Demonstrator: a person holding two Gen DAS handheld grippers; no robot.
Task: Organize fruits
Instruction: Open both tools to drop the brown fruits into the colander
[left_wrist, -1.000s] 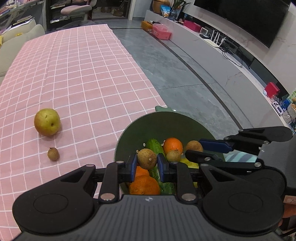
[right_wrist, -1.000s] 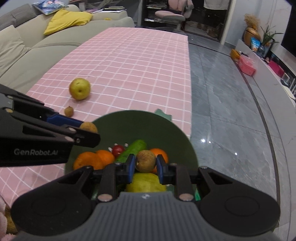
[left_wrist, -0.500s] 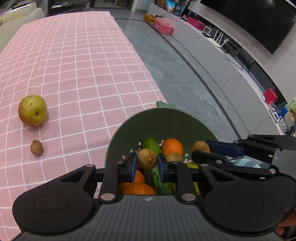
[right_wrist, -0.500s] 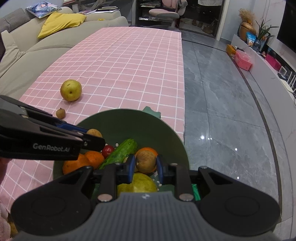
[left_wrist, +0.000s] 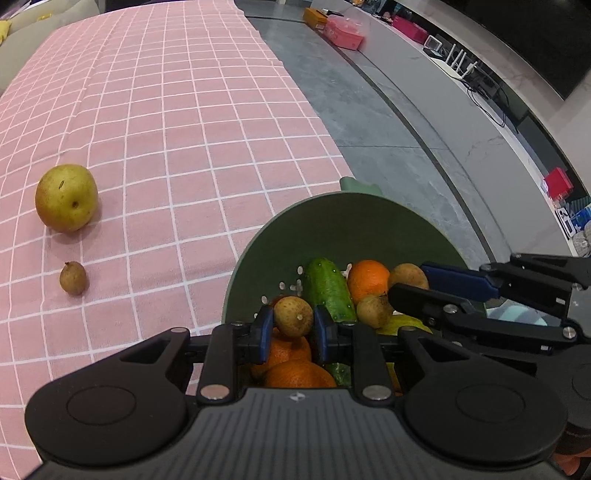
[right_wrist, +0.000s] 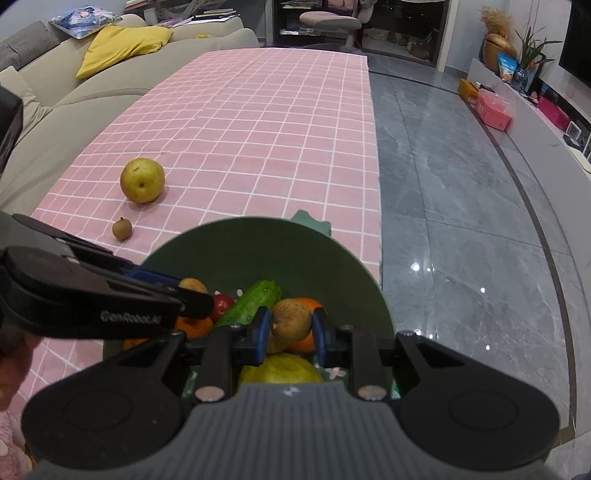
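Blue pads of my left gripper (left_wrist: 293, 325) pinch a small tan longan (left_wrist: 292, 316), nearly closed around its rough, speckled skin. My right gripper (right_wrist: 290, 326) squeezes a second longan (right_wrist: 291, 320) the same way, round and dull brown. Both hang over the green bowl (right_wrist: 258, 247), a smooth plastic strainer with small holes in its floor. Inside lie a bumpy green cucumber (left_wrist: 328, 290), glossy oranges (left_wrist: 367, 278), a red cherry tomato (right_wrist: 223, 303) and a yellow pear (right_wrist: 282, 369). On the pink checked tablecloth (right_wrist: 258, 122), at ten o'clock from the bowl, sits another yellow-green pear (right_wrist: 142, 180), with a loose longan (right_wrist: 122, 229) just beside it at seven o'clock.
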